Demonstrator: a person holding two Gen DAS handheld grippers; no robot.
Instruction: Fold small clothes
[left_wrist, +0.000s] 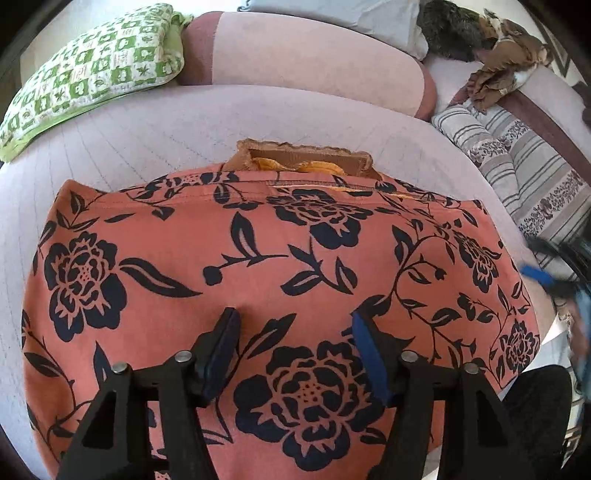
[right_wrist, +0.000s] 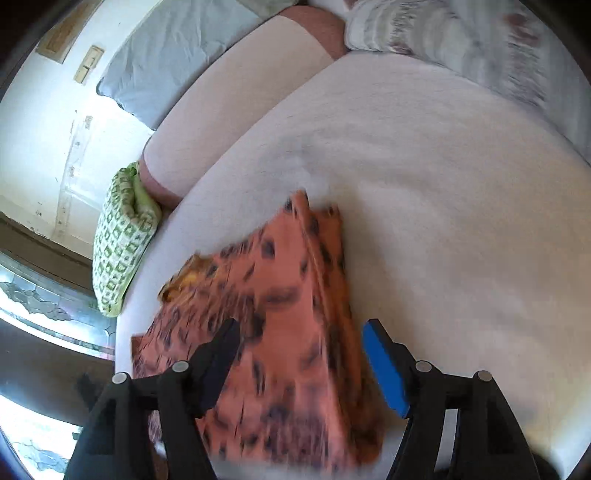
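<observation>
An orange garment with a black flower print (left_wrist: 258, 266) lies folded flat on the pale bed cover (left_wrist: 129, 140). A brown and yellow part (left_wrist: 303, 158) sticks out at its far edge. My left gripper (left_wrist: 295, 325) is open just above the garment's near half, holding nothing. In the right wrist view the same garment (right_wrist: 280, 302) is blurred by motion. My right gripper (right_wrist: 299, 332) is open over the garment's near right part and holds nothing. The right gripper also shows blurred at the right edge of the left wrist view (left_wrist: 554, 277).
A green checked pillow (left_wrist: 92, 74) lies at the far left. A pink bolster (left_wrist: 314, 62) runs along the back. A striped pillow (left_wrist: 517, 155) and a brown cloth heap (left_wrist: 506, 70) lie at the far right. A grey pillow (right_wrist: 166, 59) leans on the wall.
</observation>
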